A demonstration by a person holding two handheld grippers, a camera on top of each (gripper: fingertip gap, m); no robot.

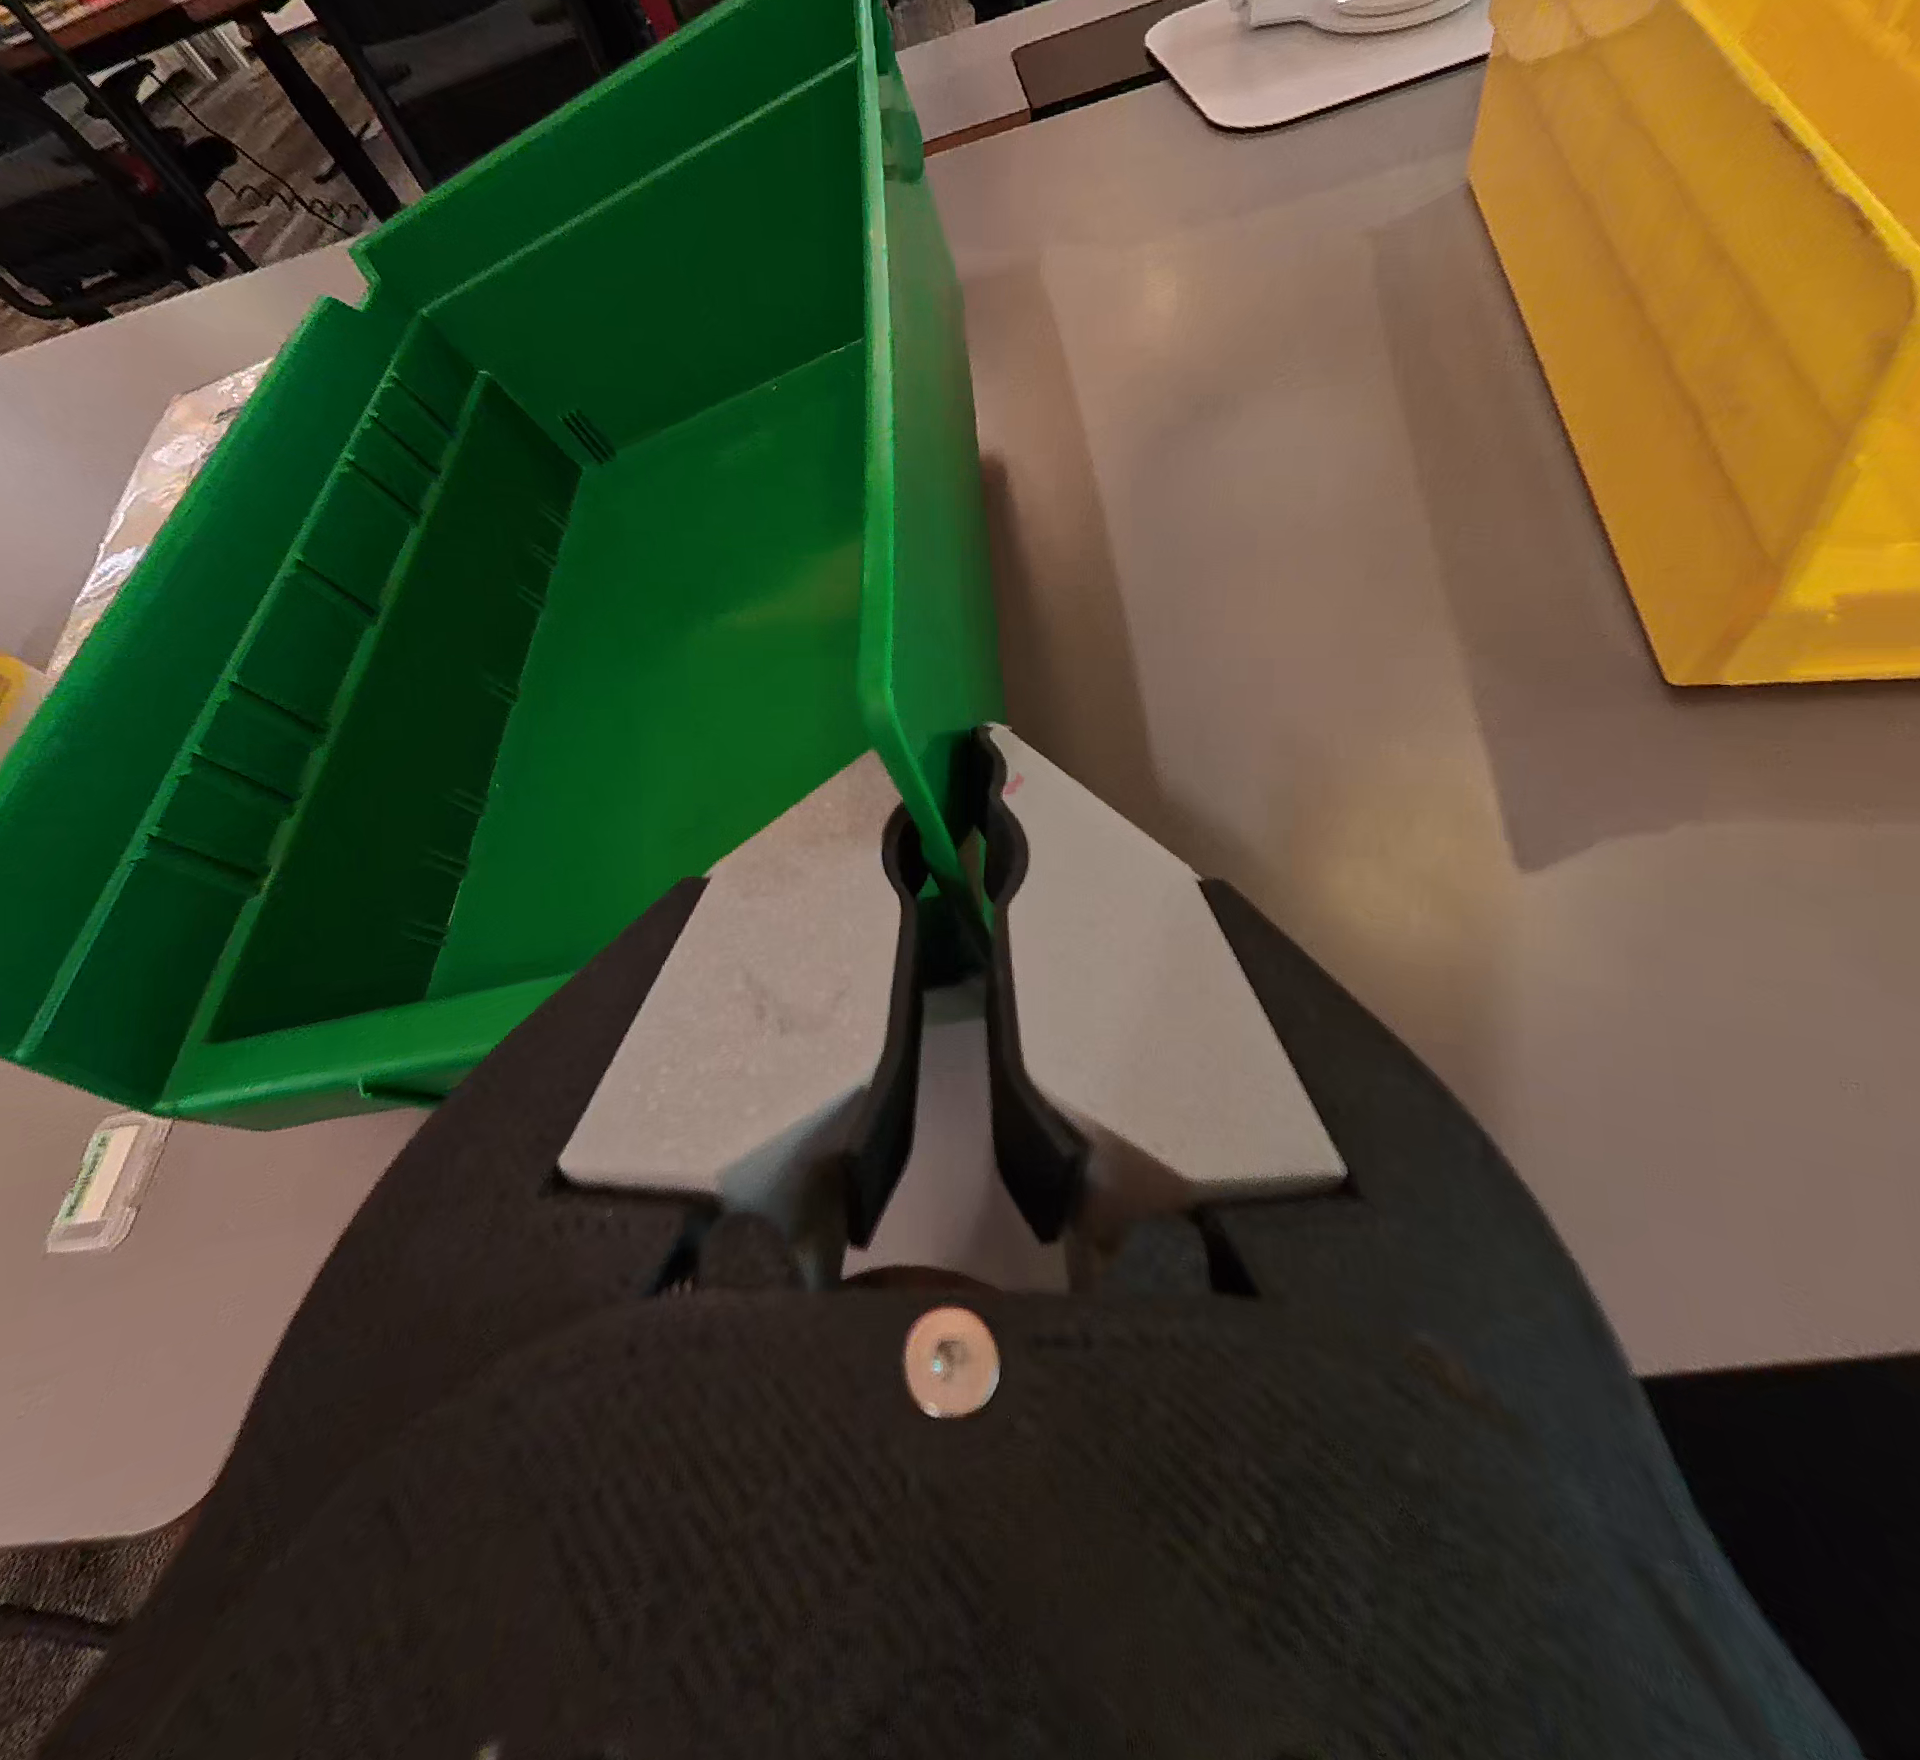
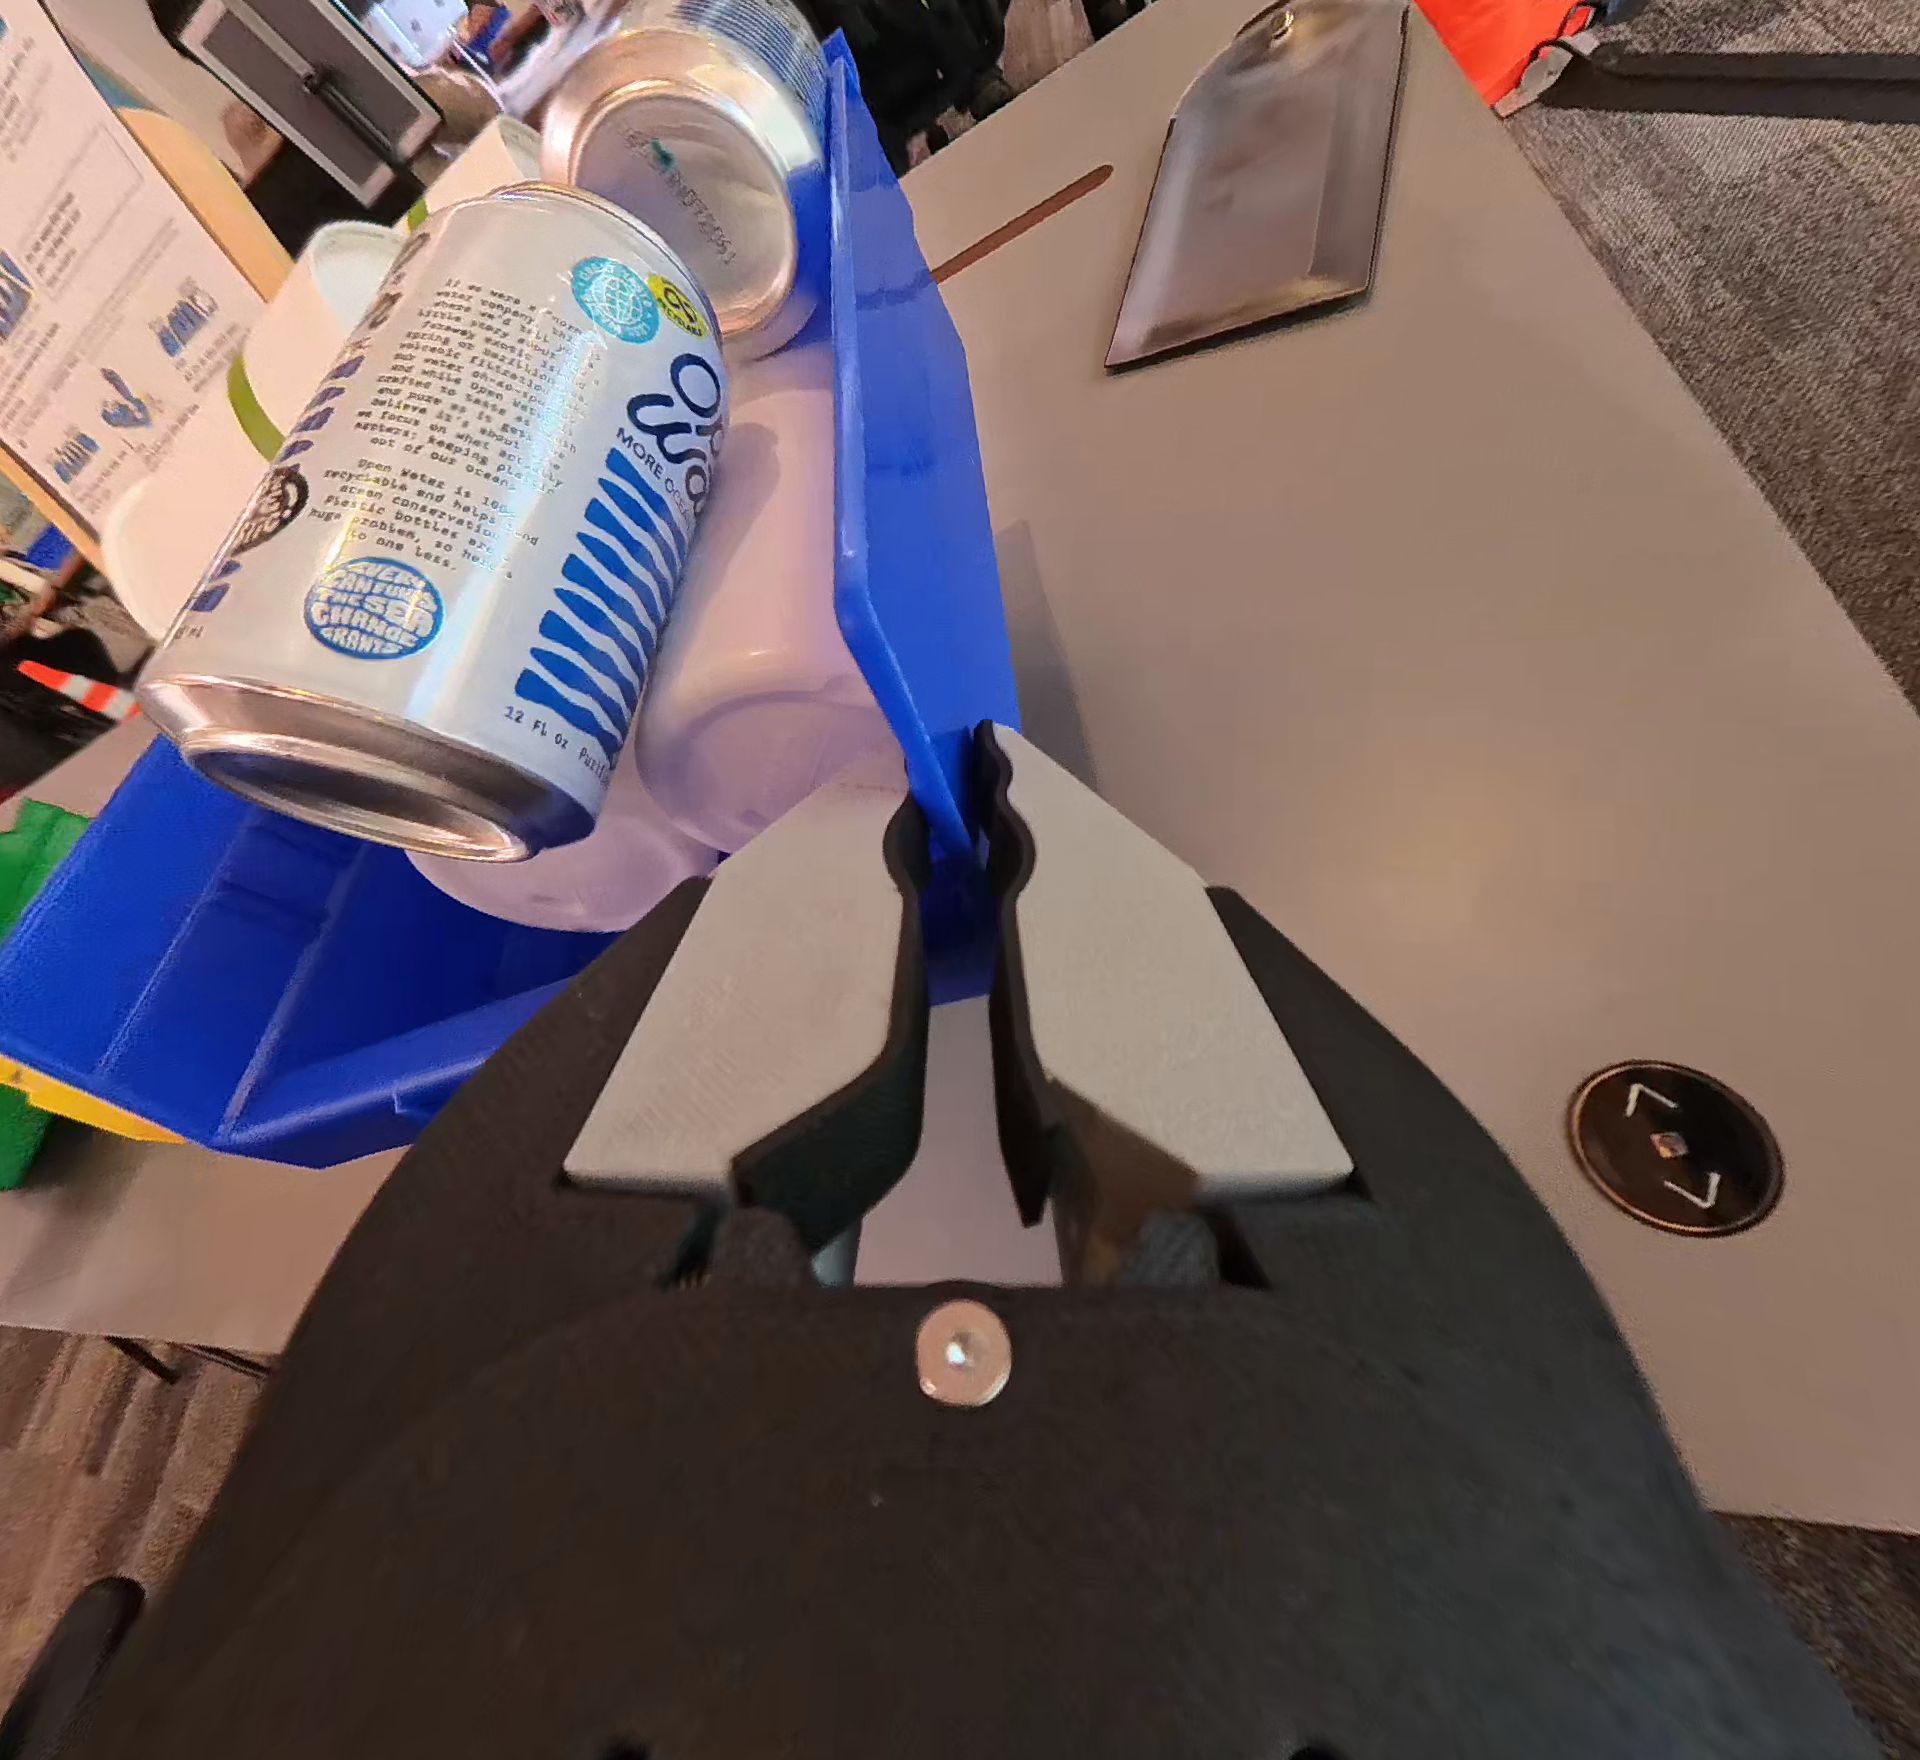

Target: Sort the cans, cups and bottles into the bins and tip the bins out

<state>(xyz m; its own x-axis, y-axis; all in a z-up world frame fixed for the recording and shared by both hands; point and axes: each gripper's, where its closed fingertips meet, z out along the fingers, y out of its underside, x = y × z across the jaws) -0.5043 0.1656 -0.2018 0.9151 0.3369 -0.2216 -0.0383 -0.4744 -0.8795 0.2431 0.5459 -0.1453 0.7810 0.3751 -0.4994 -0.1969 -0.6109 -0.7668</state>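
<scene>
In the left wrist view my left gripper (image 1: 951,801) is shut on the near right rim of a green bin (image 1: 665,588). The bin is tilted to the left and I see nothing inside it. In the right wrist view my right gripper (image 2: 956,806) is shut on the right wall of a blue bin (image 2: 894,484), which is tilted to the left. A white and blue can (image 2: 457,515) lies on its side in it, with a second can (image 2: 696,172) behind and a pale plain can (image 2: 758,630) beneath. A white cup (image 2: 208,463) with a green band shows behind the cans.
A yellow bin (image 1: 1704,328) stands on the grey table (image 1: 1299,567) at the right, with a white lamp base (image 1: 1320,63) behind. Crinkled clear plastic (image 1: 156,484) lies left of the green bin. In the right wrist view a dark flat pouch (image 2: 1268,183) and a round table grommet (image 2: 1675,1147) sit to the right.
</scene>
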